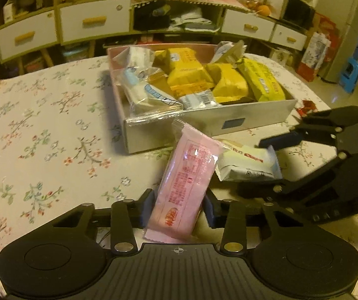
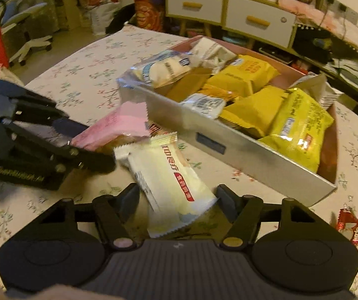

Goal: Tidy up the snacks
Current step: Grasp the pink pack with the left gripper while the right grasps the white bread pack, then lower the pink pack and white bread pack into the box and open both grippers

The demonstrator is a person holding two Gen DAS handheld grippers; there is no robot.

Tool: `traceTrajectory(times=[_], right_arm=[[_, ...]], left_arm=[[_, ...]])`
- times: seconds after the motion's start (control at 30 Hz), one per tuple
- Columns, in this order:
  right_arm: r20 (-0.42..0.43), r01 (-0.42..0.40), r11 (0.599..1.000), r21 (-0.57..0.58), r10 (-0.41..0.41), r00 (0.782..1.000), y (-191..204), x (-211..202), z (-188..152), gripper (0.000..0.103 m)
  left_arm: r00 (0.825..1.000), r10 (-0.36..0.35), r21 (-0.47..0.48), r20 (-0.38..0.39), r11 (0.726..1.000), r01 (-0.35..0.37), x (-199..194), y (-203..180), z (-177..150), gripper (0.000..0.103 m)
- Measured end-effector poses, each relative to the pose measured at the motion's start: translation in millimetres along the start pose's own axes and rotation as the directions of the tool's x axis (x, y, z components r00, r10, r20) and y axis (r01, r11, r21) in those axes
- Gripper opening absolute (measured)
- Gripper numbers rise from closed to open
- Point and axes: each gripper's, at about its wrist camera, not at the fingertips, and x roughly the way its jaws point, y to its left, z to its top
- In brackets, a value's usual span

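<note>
Holding a pink snack pack (image 1: 186,187), the left claw (image 1: 179,206) is clamped on its lower end so the rest sticks up toward 12 o'clock, pointed at the box (image 1: 254,122), looks like it's lined up to go in. Right claw (image 2: 177,200) straddles a white snack pack (image 2: 169,185), but the fingers look spread wider than the wrapper, so I'd call it released, not gripping yet. That pack lies on the floral bench (image 1: 41,125), just beside the box's near wall.

Box is already crammed with yellow packs (image 2: 296,125) and clear-wrapped ones (image 1: 149,95), so open slots are scarce; probably has to lie on top. Near wall is the edge to clear. Loads of free bench at 9 o'clock in the left view. A red wrapper (image 2: 354,225) sits at 4 o'clock in the right view.
</note>
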Motion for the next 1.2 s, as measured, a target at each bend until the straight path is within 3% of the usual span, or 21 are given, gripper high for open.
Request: traceTrajectory(times=[0.13, 0.37, 0.6, 0.7, 0.8, 0.87, 1.2], right_arm=[[-0.022, -0.056, 0.998, -0.042, 0.056, 0.998, 9, -3, 0, 0.058], [-0.021, -0.079, 0.996, -0.039, 0.078, 0.997, 12, -4, 2, 0.076], [-0.028, -0.067, 0.997, -0.047, 0.066, 0.997, 19, 7, 4, 0.078], [-0.016, -0.043, 0.996, -0.074, 0.042, 0.999, 26, 8, 5, 0.072], [-0.001, -0.029, 0.997, -0.078, 0.029, 1.000, 28, 8, 6, 0.060], [0.005, -0.023, 0.996, -0.081, 0.024, 1.000, 29, 8, 7, 0.046], [0.002, -0.026, 0.997, -0.075, 0.026, 1.000, 23, 1, 4, 0.043]], left_arm=[[0.998, 0.042, -0.066, -0.037, 0.997, -0.045, -4, 4, 3, 0.032], [0.995, 0.077, -0.062, -0.057, 0.995, -0.080, -12, 4, 1, 0.032], [0.994, 0.096, -0.049, -0.057, 0.994, -0.099, -5, 3, 0, 0.034], [0.993, 0.107, -0.044, -0.041, 0.993, -0.108, -2, 3, -2, 0.035], [0.994, 0.105, -0.060, -0.037, 0.992, -0.107, -3, 5, -1, 0.035], [0.994, 0.105, -0.073, -0.036, 0.991, -0.108, -4, 6, -1, 0.033], [0.990, 0.136, -0.176, -0.026, 0.975, -0.138, -12, 17, 3, 0.030]])
